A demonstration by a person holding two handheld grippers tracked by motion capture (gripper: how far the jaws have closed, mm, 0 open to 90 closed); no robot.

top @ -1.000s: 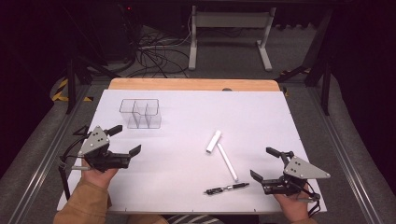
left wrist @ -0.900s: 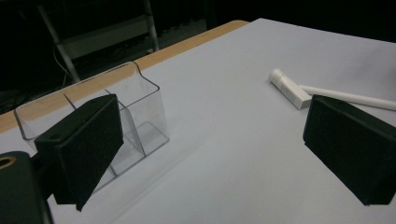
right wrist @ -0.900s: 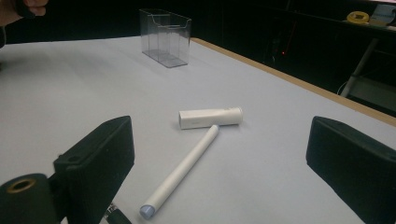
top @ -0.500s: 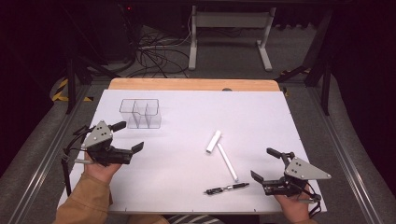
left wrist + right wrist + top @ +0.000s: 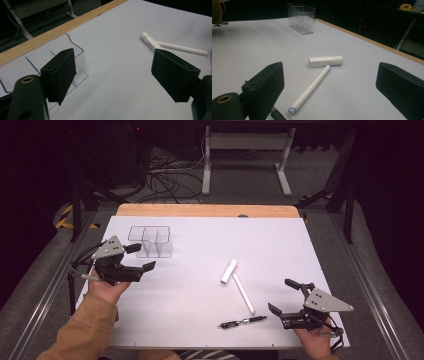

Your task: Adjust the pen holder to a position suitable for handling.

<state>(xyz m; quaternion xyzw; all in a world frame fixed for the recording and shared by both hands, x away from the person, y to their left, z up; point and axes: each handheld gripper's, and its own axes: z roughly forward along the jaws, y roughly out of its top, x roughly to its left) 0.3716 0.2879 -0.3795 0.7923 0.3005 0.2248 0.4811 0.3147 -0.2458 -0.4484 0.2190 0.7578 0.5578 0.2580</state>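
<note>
Left gripper view: clear organizer [image 5: 37,65] partly masked by the near jaw, its left end cut off by the frame edge; short white tube [image 5: 150,42] half hidden behind the other jaw. Right gripper view: black pen [image 5: 277,115] cut off at the bottom edge. High view: pen's [image 5: 243,322] markings too small to read.

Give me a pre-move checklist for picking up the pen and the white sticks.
1. Left tongs open and holding nothing: ok.
2. Right tongs open and holding nothing: ok.
3. Black pen lying free on the table, just left of the right tongs: ok.
4. Long white stick and short white tube free to lift separately: cannot tell, their ends meet or nearly touch.
5. Clear organizer upright with its compartments holding nothing: ok.
6. Left tongs clear of the organizer: not ok, one jaw sits right beside its wall.
</note>
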